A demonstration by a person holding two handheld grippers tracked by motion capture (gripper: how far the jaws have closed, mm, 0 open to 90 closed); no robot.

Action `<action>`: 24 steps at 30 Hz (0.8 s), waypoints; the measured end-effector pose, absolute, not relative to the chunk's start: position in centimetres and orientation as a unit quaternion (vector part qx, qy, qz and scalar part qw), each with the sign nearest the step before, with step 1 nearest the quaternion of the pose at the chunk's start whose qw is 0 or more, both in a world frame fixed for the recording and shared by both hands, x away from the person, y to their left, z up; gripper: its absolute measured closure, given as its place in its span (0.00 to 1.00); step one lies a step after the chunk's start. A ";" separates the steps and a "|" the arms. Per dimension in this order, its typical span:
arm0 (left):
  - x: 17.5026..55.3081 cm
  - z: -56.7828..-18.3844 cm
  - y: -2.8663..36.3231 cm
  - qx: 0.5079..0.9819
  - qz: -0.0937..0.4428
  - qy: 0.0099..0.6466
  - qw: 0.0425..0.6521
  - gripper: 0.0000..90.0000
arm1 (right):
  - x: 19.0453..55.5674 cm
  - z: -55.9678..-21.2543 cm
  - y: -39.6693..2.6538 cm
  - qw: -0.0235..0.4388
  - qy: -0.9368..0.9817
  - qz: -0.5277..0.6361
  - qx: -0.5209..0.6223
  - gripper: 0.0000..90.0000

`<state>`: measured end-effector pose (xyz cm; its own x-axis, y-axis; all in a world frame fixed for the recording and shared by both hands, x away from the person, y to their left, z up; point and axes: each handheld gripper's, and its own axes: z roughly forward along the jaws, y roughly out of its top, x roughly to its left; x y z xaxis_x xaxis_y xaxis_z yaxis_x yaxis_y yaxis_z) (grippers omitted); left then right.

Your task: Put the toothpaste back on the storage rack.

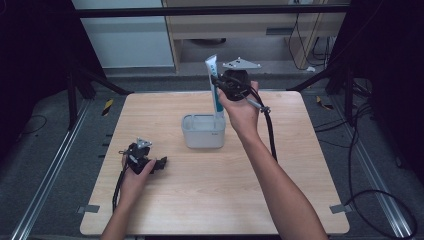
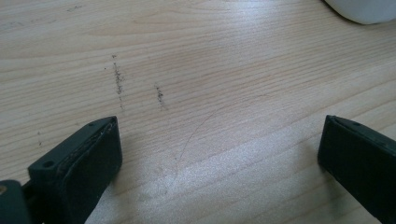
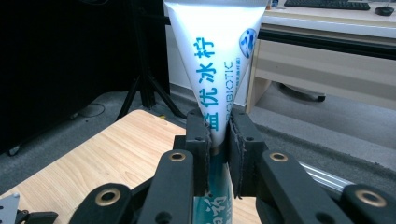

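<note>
At the far centre of the wooden table, the right gripper is raised above the right end of a white rectangular container. Its jaws are pinched on a white toothpaste tube with blue-green lettering. The tube stands nearly upright, flat crimped end at the top, and its lower end reaches down to the container's right end; whether it touches the bottom cannot be told. In the right gripper view the two black pads press on the tube from both sides at its narrower part, below the wide crimped end, and the tube's teal lower part continues down between the jaws. A grey three-cornered plate sits on top of this gripper, and its cable hangs down past the person's forearm.

At the near left of the table, the left gripper lies low over the surface, well apart from the container, pointing right. In the left gripper view its jaws are spread wide with bare wood between them, lightly marked with dark scuffs. The rounded white edge of the container shows at the upper right corner of that view
</note>
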<state>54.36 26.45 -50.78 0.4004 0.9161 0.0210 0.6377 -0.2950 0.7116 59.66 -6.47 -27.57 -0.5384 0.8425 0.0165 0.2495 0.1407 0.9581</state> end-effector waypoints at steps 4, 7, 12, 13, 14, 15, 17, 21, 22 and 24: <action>54.4 -50.8 26.4 0.774 0.219 0.502 0.318 0.00 | 59.8 -27.7 -6.2 0.280 0.700 0.530 0.389 0.89; 54.4 -50.8 26.4 0.774 0.219 0.502 0.318 0.00 | 59.8 -27.8 -6.0 0.279 0.699 0.531 0.389 0.89; 54.4 -50.8 26.4 0.774 0.219 0.502 0.317 0.00 | 59.9 -28.0 -5.7 0.276 0.699 0.533 0.388 0.89; 54.4 -50.8 26.4 0.774 0.219 0.502 0.317 0.00 | 59.9 -28.1 -5.6 0.275 0.699 0.534 0.388 0.89; 54.4 -50.8 26.4 0.774 0.219 0.502 0.318 0.00 | 59.9 -28.1 -5.5 0.275 0.699 0.534 0.388 0.89; 54.4 -50.8 26.4 0.774 0.219 0.502 0.318 0.00 | 60.0 -28.1 -5.4 0.274 0.699 0.534 0.389 0.89; 54.4 -50.8 26.4 0.774 0.219 0.502 0.318 0.00 | 60.0 -28.2 -5.3 0.274 0.698 0.536 0.387 0.89; 54.4 -50.8 26.4 0.774 0.219 0.502 0.318 0.00 | 60.1 -28.3 -5.0 0.272 0.698 0.538 0.387 0.89; 54.4 -50.8 26.4 0.774 0.219 0.502 0.317 0.00 | 60.1 -28.4 -5.0 0.272 0.697 0.539 0.387 0.89; 54.4 -50.8 26.4 0.774 0.219 0.502 0.318 0.00 | 60.1 -28.4 -4.8 0.270 0.697 0.540 0.387 0.89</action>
<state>54.36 26.44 -50.78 0.4005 0.9161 0.0203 0.6379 -0.2947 0.7116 60.08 -4.84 -28.44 -0.5543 0.8313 0.0416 0.2488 0.1177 0.9614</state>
